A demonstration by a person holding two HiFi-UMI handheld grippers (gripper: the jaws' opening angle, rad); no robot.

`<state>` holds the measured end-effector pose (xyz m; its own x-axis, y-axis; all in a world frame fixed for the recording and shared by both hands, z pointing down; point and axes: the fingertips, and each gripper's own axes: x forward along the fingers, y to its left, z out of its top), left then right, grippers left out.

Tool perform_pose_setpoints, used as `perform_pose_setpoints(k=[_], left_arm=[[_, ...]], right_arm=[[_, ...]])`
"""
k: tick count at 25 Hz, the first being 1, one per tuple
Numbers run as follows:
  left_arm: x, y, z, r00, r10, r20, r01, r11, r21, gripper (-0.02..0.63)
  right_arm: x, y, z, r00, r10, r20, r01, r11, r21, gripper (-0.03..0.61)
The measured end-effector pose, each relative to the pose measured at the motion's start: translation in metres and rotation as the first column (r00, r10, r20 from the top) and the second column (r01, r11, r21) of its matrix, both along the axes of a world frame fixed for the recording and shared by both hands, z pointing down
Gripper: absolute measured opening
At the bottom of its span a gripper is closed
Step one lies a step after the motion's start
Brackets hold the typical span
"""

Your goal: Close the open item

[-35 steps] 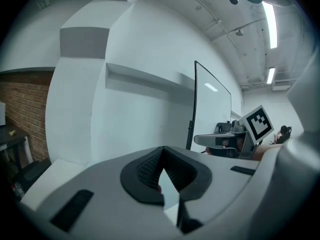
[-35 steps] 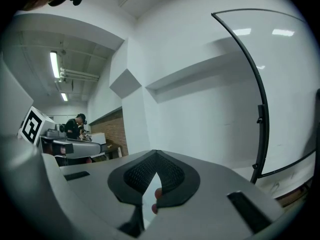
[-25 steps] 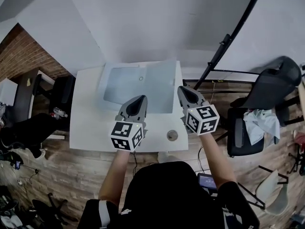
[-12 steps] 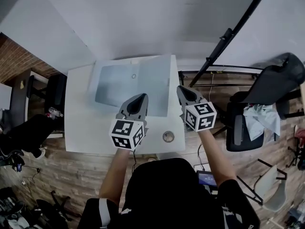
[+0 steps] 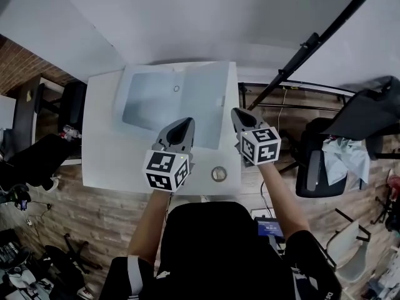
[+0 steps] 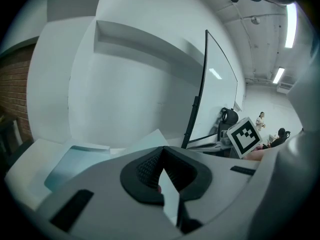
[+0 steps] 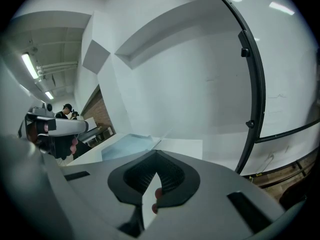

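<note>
Hovering much as a second ago, my left claw (image 5: pixel 181 127) and right claw (image 5: pixel 241 115) stay clenched on nothing. The open case (image 5: pixel 156 102) lies upper centre of the frame on the white surface (image 5: pixel 106 158), so I judge closing hasn't begun.

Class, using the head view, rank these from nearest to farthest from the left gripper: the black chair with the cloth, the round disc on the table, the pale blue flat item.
1. The pale blue flat item: under the tip of the left gripper, on the table's far part.
2. The round disc: to that gripper's right, near the table's front edge.
3. The black chair: far right, off the table.
</note>
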<state>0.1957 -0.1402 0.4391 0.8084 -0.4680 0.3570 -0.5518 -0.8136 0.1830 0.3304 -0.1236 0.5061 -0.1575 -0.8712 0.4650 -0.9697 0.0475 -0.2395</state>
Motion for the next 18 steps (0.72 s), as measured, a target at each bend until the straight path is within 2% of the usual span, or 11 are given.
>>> perform_pose_setpoints(k=[18], left_arm=[[-0.016,-0.029,0.016,1.000,-0.018,0.009,0.018,0.999,-0.049,0.012]], right_arm=[[-0.010,-0.023,0.037,1.000,-0.006,0.009,0.007,0.995,-0.095,0.037]])
